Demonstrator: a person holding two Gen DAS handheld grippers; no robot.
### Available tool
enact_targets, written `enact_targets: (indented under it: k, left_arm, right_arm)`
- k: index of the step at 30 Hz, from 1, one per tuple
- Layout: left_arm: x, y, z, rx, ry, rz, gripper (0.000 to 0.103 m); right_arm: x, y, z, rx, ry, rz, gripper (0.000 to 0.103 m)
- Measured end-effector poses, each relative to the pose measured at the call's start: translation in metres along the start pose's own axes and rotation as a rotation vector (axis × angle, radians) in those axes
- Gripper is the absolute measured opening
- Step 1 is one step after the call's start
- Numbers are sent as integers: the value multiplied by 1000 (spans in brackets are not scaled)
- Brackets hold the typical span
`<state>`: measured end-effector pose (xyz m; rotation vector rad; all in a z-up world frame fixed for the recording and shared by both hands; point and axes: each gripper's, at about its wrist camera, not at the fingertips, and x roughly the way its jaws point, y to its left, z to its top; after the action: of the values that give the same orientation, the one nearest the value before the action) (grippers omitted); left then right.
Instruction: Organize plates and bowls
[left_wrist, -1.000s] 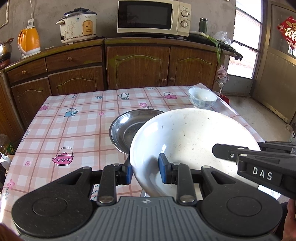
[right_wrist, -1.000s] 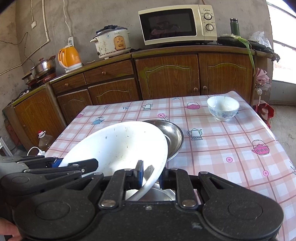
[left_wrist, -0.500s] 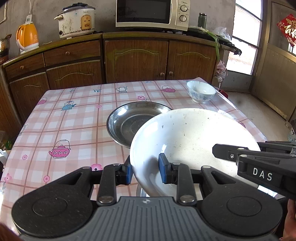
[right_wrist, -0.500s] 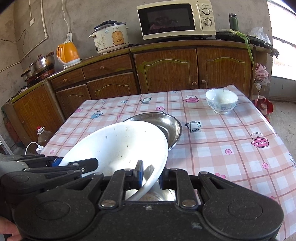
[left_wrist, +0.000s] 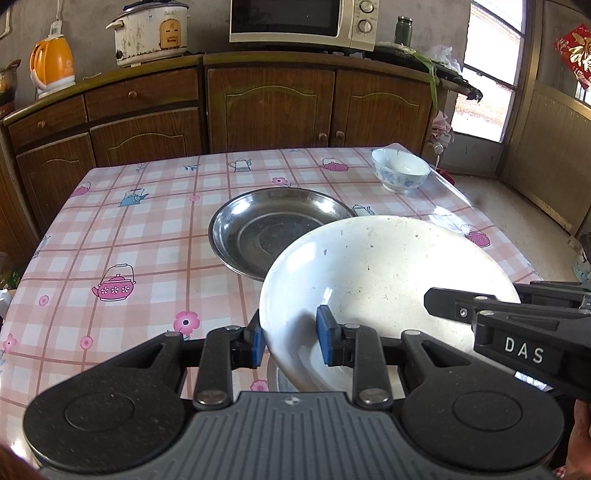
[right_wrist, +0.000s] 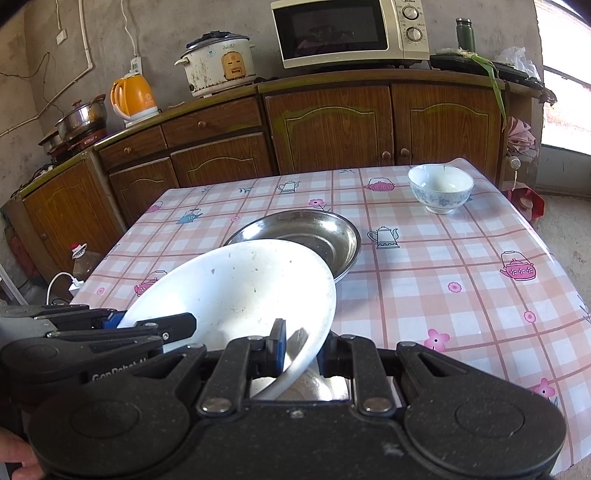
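Both sets of fingers pinch the rim of the white plate (left_wrist: 384, 280): the left gripper (left_wrist: 290, 341) on its near-left edge, the right gripper (right_wrist: 301, 350) on its near-right edge. It hangs tilted just nearer than the steel dish (left_wrist: 273, 229). Stiff, glazed and probably breakable, it is best held by the rim from both sides.

Table (right_wrist: 461, 258) with pink checked cloth carries a steel plate (right_wrist: 317, 236) at centre and a small bowl (right_wrist: 440, 188) near the far right corner.
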<state>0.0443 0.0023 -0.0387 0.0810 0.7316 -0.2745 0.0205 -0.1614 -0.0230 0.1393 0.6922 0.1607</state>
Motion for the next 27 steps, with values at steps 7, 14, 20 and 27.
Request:
enact_targets:
  k: [7,14,20,27]
  left_arm:
    - [3,-1,-4,-4,13,-1,28]
    - [4,-2,-7,-7,23,-1,28]
    - [6,-3,-9,-11,31,-3,28]
    - [9,-4,-11,-12,41,-4,28]
  right_arm:
    - [2,-1,-5,1,15,-2,22]
    - [4,0,-9,1,26,-4,23]
    - [5,0,-12,2,32,-6,23]
    - [7,-1,-15,2,43,-9,23]
